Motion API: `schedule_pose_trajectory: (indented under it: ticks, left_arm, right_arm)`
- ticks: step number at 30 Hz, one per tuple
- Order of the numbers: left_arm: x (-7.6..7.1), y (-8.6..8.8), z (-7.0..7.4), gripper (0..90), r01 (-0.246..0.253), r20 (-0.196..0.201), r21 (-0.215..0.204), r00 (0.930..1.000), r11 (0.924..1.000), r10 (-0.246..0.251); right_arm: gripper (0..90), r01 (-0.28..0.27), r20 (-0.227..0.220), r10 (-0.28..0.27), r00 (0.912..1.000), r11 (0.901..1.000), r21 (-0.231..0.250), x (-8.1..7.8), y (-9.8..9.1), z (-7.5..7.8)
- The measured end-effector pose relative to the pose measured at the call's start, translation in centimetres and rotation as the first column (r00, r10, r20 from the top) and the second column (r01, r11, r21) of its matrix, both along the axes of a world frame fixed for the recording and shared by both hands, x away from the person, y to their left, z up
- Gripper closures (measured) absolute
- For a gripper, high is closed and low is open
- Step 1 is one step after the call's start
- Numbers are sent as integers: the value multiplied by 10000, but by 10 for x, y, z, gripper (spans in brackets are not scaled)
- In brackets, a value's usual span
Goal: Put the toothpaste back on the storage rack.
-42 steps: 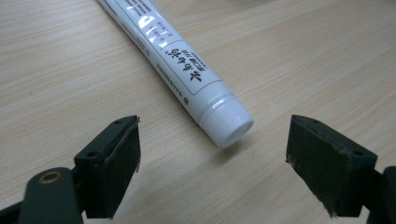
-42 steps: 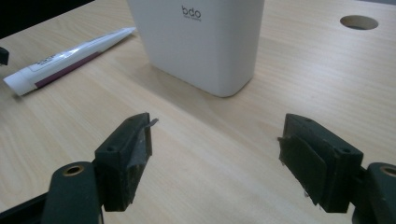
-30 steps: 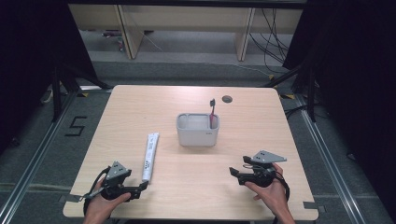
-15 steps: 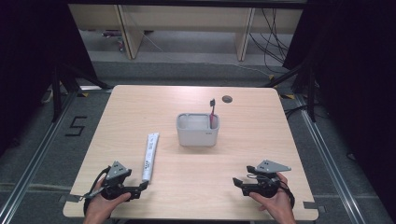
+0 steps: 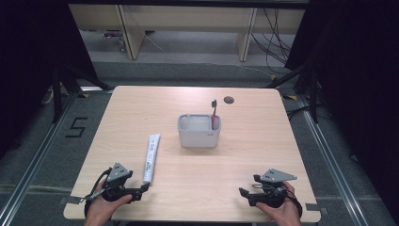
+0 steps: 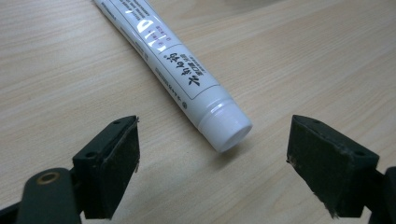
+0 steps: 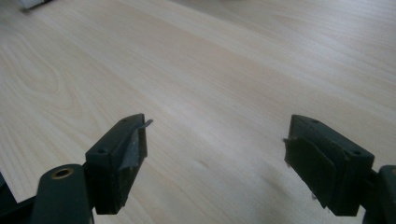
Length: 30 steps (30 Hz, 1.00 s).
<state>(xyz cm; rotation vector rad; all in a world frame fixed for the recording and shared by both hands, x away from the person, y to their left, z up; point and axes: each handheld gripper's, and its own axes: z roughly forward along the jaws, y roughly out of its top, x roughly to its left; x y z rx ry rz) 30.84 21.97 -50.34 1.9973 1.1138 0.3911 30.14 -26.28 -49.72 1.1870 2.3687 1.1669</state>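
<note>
The toothpaste tube [image 5: 151, 157] lies flat on the table [image 5: 244, 188], toward the near left corner, with its cap end [image 6: 225, 132] pointing at the near edge. The left gripper [image 5: 140, 190] sits just in front of that cap with its jaws wide apart, not touching it. The right gripper [image 5: 244, 194] rests by the near right corner; its jaws have just been opening and hold nothing. A grey cup [image 5: 199, 131] with a toothbrush [image 5: 214, 114] stands mid-table. The pick-up looks ready to start. Next, the left gripper must slide forward and squeeze the tube.

Open claw [image 6: 212, 168] faces toothpaste tube [image 6: 180, 70] cap.
</note>
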Motion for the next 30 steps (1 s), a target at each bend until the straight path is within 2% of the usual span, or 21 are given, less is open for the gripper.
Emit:
schedule_pose_trajectory:
  ticks: [5,6,8,9,12,15,17,18,19,21,24,25,26,30]
  left_arm:
    - [-1,0,0,167,71,46,47,10000,10000,-71]
    - [0,0,0,167,125,47,69,9999,9999,-126]
    - [0,-1,0,167,59,60,-10,10000,10000,-59]
    - [0,-2,1,167,-34,138,-59,9999,10000,34]
    - [0,0,2,166,75,39,50,10000,10000,-75]
    - [3,1,1,166,17,49,-91,10000,10000,-16]
    - [3,0,3,166,106,-10,-72,9999,9999,-106]
    - [5,-2,4,166,220,130,-88,9997,9997,-219]
    - [6,-4,5,166,167,188,-72,9997,9998,-166]
    - [10,-5,7,166,153,265,84,9995,9998,-155]
    - [14,-7,12,167,86,286,241,9995,9997,-93]
    - [17,-7,13,169,55,329,298,9994,9995,-65]
    - [20,-8,14,172,-4,241,284,9997,9996,-3]
    - [37,-9,18,180,-160,60,339,9999,9993,158]
  right_arm:
    - [220,64,41,-64,10000,9999,-118,-1,-2,0]
    - [220,161,-93,-161,9998,9999,-5,-2,-1,-1]
    - [221,125,-50,-125,9999,9999,-92,-1,-2,-1]
    - [220,154,-200,-157,9997,9998,-121,-2,-3,-1]
    - [221,210,-146,-211,9997,9997,-103,-1,-3,-1]
    - [224,89,82,-87,9999,9995,-296,-1,-5,0]
    - [224,258,-171,-261,9995,9996,-147,-3,-3,2]
    - [224,241,-164,-243,9996,9996,-134,-3,-4,2]
    - [225,282,-170,-282,9995,9996,-11,-3,-3,2]
    - [225,205,28,-204,9998,9996,-202,-2,-6,2]
    - [227,174,-99,-175,9998,9997,-167,-2,-5,1]
    - [227,284,-199,-284,9994,9996,-14,-3,-3,1]
    - [229,127,-44,-127,9999,9999,-58,-2,-3,1]
    - [229,191,-192,-190,9996,9998,56,-3,-3,1]
